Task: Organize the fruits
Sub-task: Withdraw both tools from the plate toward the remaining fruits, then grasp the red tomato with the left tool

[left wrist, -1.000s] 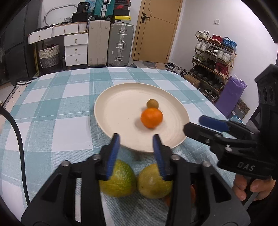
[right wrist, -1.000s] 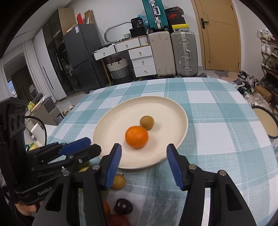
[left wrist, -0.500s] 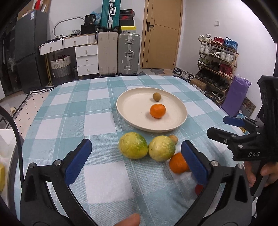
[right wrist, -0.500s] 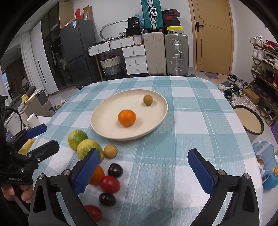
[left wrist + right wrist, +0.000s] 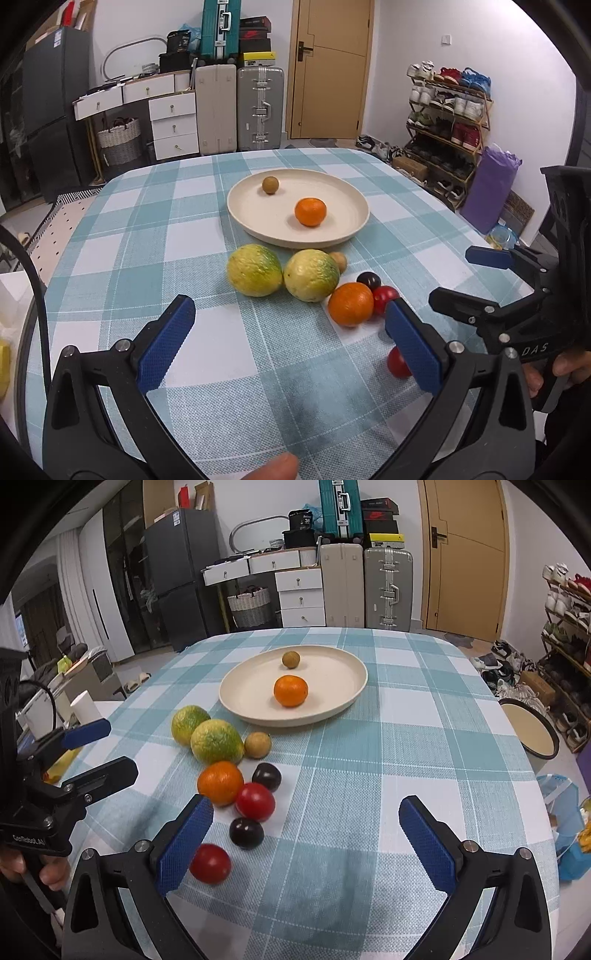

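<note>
A cream plate [image 5: 340, 236] [image 5: 236, 701] on the checked tablecloth holds an orange [image 5: 310, 211] [image 5: 290, 690] and a small brown fruit [image 5: 270, 184] [image 5: 291, 659]. In front of it lie two yellow-green citrus [image 5: 255, 270] [image 5: 311, 275], a second orange [image 5: 350, 304] [image 5: 220, 782], a small tan fruit [image 5: 257, 744], red fruits [image 5: 255, 801] [image 5: 210, 863] and dark plums [image 5: 266, 776] [image 5: 246, 833]. My left gripper [image 5: 288, 339] [image 5: 98, 747] is open over bare cloth, short of the citrus. My right gripper [image 5: 306, 834] [image 5: 469, 277] is open, the near red fruit beside its left pad.
The table's right edge drops to a round basin [image 5: 532, 734] and a blue bag [image 5: 565, 823]. Suitcases [image 5: 260, 109], drawers [image 5: 173, 125] and a shoe rack [image 5: 447, 122] stand beyond the far edge. A hand [image 5: 565, 369] grips the right tool.
Both grippers have pulled back from the plate toward the near table edge and their jaws have gone from partly closed to wide. The loose fruits have come into full view.
</note>
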The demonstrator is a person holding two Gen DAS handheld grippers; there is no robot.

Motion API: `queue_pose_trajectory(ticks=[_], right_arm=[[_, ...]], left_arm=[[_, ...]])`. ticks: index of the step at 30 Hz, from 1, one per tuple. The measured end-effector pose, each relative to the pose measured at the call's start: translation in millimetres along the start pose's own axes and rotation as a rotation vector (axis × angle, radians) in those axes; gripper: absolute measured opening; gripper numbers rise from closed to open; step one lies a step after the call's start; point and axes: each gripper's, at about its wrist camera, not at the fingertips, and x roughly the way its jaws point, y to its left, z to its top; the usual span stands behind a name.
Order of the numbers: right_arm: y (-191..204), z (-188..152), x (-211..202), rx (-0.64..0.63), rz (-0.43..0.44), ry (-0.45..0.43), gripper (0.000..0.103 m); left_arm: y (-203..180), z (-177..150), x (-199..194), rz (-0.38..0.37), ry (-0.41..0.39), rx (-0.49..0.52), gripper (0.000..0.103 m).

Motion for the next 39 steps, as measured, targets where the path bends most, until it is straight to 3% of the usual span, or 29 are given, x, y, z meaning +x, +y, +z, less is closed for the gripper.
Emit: queue_pose_trajectory(ticks=[5, 22, 33, 37, 39], right_arm=[[-3.0, -4.3, 10.1, -0.012, -0.002, 0.058, 0.103], [-24.1, -9.5, 13.9, 0.015, -0.011, 0.088, 0.103], [-29.1, -9.5, 15.3, 0.027, -0.013, 0.091, 0.103], [-30.6, -9.6, 15.5, 0.034, -0.010, 0.091, 0.103], [-30.7, -10.0, 15.8, 0.033, -0.013, 0.092, 0.103]], left_arm=[[-10.4, -5.3, 6.6, -0.037, 0.030, 0.015, 0.103], [-39.8, -22.0, 32.6, -0.140, 0.150, 0.066, 0.103], [-52.5, -31.0, 47.0, -0.139, 0.207, 0.076, 0.103], [-57.0, -32.1, 48.3, -0.158, 0.216, 0.098, 0.095], [-60.1, -33.4, 49.3, -0.167, 0.226, 0.116, 0.086]])
